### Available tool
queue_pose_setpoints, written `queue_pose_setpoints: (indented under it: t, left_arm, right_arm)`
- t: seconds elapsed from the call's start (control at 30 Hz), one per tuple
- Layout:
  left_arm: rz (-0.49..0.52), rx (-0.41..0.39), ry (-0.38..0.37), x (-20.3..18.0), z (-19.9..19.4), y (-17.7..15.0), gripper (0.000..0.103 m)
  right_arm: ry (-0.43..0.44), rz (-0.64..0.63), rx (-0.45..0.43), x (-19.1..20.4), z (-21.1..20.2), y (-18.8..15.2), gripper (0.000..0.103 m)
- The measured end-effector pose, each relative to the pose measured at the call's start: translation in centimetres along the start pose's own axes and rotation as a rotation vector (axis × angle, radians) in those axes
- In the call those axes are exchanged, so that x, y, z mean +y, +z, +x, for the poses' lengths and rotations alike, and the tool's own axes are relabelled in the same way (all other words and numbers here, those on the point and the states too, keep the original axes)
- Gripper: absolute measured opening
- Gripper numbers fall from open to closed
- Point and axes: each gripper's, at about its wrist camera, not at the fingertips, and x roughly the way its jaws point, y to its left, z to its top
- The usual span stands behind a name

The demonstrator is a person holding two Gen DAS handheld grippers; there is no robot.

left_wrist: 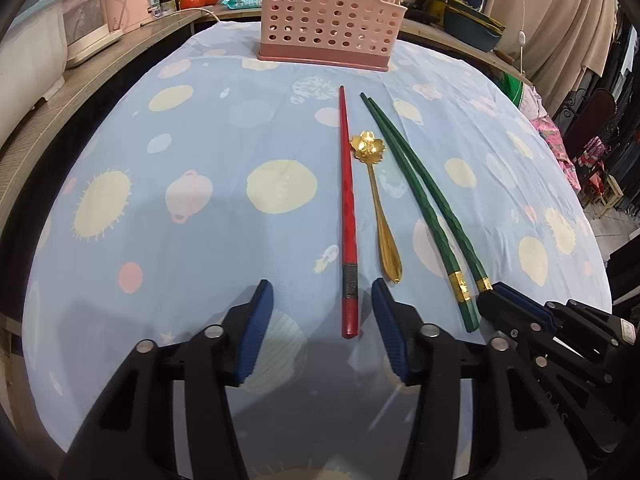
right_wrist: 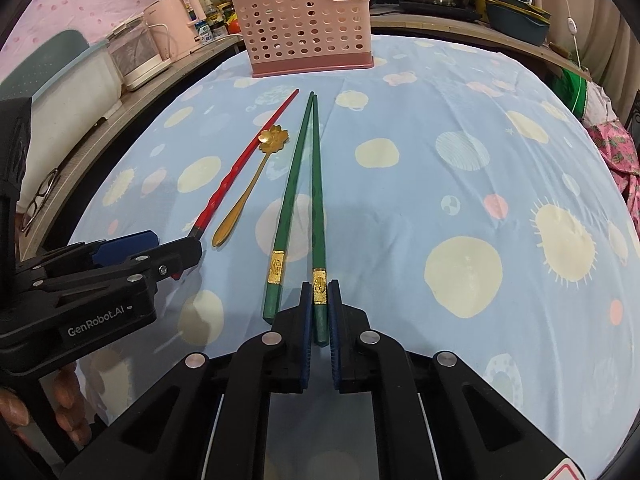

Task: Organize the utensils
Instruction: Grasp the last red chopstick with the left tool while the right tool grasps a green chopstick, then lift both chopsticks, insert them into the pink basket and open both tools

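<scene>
1. Left wrist view: left tool [left_wrist: 322,300] is half-open, its blue pads [left_wrist: 260,328] on either side of the near end of the red chopstick [left_wrist: 346,216] and clear of it. The chopstick lies flat on the table [left_wrist: 160,184], which is covered by a blue cloth with pale circles, and points toward the far side.
2. Same view: gold spoon [left_wrist: 378,204] lies just right of the red chopstick, flower-shaped bowl at the far end. Right of that, two green chopsticks [left_wrist: 416,200] lie with tips nearly touching at the far end and gold-banded near ends spread apart.
3. Same view: right tool [left_wrist: 516,308] enters from the near right, at the near end of the right-hand green chopstick. Pink perforated utensil holder [left_wrist: 320,20] stands at the far edge of the table.
4. Right wrist view: right tool [right_wrist: 320,312] is narrow, pads clamped on the near end of the right green chopstick [right_wrist: 318,184]. The left green chopstick [right_wrist: 290,192] lies free just beside it.
5. Same view: left tool [right_wrist: 176,252] sits at the near left, at the red chopstick's [right_wrist: 240,160] near end; holder [right_wrist: 304,28] at far centre.
</scene>
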Motion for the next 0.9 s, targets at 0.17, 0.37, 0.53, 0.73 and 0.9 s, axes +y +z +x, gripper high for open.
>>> queue_pose_setpoints:
  t: [0.17, 0.37, 0.53, 0.73, 0.9]
  left_arm:
    - [-0.002, -0.004, -0.006, 0.3, 0.1, 0.3, 0.019]
    - [-0.002, 0.002, -0.029, 0.5, -0.1, 0.4, 0.009]
    - [-0.012, -0.012, -0.034, 0.6, -0.8, 0.5, 0.008]
    - [-0.034, -0.037, -0.037, 1.1, -2.2, 1.1, 0.008]
    - [-0.053, -0.069, -0.047, 1.4, -3.7, 2.0, 0.008]
  right_arm:
    - [0.000, -0.002, -0.001, 0.0, 0.0, 0.0, 0.007]
    - [0.001, 0.000, -0.001, 0.1, 0.0, 0.0, 0.007]
    - [0.008, 0.007, 0.003, -0.1, -0.2, 0.4, 0.007]
    - [0.020, 0.031, -0.021, -0.6, -1.3, 1.1, 0.007]
    - [0.022, 0.036, -0.067, -0.9, -2.8, 2.1, 0.007]
